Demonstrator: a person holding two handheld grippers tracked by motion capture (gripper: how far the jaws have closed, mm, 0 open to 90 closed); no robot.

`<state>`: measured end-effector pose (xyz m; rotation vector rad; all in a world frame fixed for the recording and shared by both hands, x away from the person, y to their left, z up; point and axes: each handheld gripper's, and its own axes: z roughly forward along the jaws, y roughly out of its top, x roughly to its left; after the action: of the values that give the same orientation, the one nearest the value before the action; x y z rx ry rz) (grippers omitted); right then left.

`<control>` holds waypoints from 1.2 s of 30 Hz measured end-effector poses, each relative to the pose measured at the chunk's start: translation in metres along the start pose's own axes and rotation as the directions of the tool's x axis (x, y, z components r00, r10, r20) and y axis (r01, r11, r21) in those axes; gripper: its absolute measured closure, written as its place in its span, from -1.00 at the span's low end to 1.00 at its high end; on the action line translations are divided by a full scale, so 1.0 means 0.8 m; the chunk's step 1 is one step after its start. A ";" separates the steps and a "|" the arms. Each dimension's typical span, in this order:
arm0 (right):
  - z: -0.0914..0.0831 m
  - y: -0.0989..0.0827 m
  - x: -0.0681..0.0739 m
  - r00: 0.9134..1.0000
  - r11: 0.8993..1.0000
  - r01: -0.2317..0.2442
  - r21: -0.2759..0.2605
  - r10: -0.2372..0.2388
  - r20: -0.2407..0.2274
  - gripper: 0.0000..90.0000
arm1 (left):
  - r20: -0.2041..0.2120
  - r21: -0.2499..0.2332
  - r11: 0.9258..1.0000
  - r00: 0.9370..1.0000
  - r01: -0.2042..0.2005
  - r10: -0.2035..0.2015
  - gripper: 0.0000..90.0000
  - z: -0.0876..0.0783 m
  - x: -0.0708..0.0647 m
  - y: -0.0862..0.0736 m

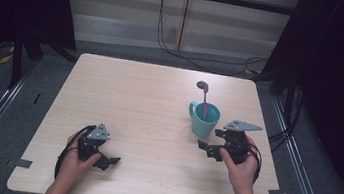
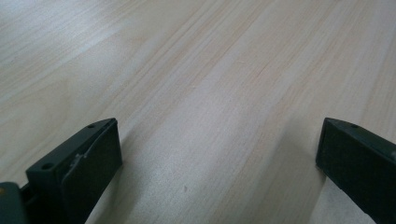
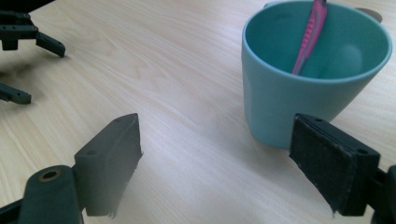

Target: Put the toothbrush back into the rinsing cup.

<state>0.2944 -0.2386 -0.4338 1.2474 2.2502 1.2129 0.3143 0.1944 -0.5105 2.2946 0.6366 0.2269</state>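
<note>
Both hand-held grippers, left [image 1: 110,161] and right [image 1: 205,147], jaws apart, empty. Mug [image 1: 204,119] with spoon [image 1: 204,99] at right's 1 o'clock; likely grasp rim squarely, avoid tipping.

Both hands rest low, left gripper [image 1: 110,160] and right gripper [image 1: 205,148] fingers spread wide, holding nothing.

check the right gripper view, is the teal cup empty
No, a pink-handled utensil stands inside the teal cup, leaning against its far rim.
</note>
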 end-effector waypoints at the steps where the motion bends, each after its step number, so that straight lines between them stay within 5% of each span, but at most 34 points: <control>1: 0.000 -0.001 0.000 1.000 1.000 0.001 0.003 -0.001 0.002 -0.63 | 0.000 0.000 1.000 1.000 0.000 0.000 -1.00 0.000 0.000 0.000; 36: 0.003 -0.070 0.002 1.000 0.995 0.004 0.096 -0.004 -0.001 -0.63 | 0.001 0.001 1.000 1.000 -0.001 0.001 -1.00 0.000 0.000 0.000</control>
<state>0.2639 -0.2513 -0.4794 1.2764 2.3349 1.1158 0.3143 0.1944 -0.5106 2.2955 0.6352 0.2257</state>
